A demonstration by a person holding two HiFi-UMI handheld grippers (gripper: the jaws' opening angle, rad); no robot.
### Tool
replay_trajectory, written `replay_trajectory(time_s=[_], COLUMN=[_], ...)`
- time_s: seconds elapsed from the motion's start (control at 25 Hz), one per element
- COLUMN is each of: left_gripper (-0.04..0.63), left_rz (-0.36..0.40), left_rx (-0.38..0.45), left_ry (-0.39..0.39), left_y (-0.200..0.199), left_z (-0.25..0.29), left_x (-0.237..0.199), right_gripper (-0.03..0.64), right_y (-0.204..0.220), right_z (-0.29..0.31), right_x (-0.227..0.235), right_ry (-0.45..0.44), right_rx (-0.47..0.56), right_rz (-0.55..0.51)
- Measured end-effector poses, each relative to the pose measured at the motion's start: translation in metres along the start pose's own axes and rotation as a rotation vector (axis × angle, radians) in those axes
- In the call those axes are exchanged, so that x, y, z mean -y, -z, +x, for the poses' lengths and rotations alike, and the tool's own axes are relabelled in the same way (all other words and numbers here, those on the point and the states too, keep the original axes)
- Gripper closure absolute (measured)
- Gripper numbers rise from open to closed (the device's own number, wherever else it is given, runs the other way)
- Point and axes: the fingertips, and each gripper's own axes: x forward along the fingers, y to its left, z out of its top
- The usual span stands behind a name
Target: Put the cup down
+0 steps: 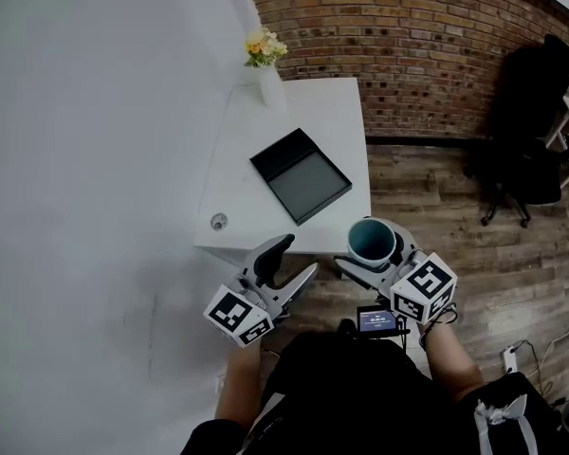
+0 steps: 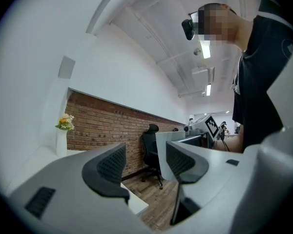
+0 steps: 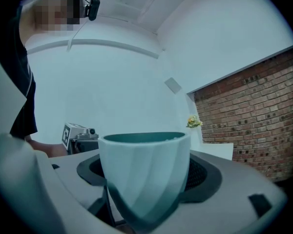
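Observation:
A pale ribbed cup [image 1: 371,243] with a teal inside is held upright in my right gripper [image 1: 377,260], just off the near right corner of the white table [image 1: 266,140]. In the right gripper view the cup [image 3: 144,172] fills the space between the two dark pads, which press on its sides. My left gripper [image 1: 286,268] hangs open and empty below the table's near edge; its dark pads [image 2: 110,169] stand apart with only the room behind them.
On the table lie a shallow black tray [image 1: 301,175] and a small round fitting [image 1: 218,221]; a white vase of flowers [image 1: 265,60] stands at its far end. A black office chair [image 1: 526,131] is on the wood floor by the brick wall.

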Motion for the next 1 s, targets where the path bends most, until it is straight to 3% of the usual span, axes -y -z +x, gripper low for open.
replay_trajectory(time_s=[0.44, 1.0], left_gripper=[0.331, 0.334], left_rz=[-0.043, -0.045], left_rx=[-0.007, -0.002], left_ry=[0.023, 0.044], left_y=[-0.005, -0.008], left_z=[0.000, -0.007], left_x=[-0.029, -0.056], right_gripper=[0.222, 0.222], right_y=[-0.006, -0.014], right_z=[0.026, 0.059], right_x=[0.007, 0.004], right_ry=[0.017, 0.018], right_rx=[-0.012, -0.015], right_rz=[0.046, 0.024])
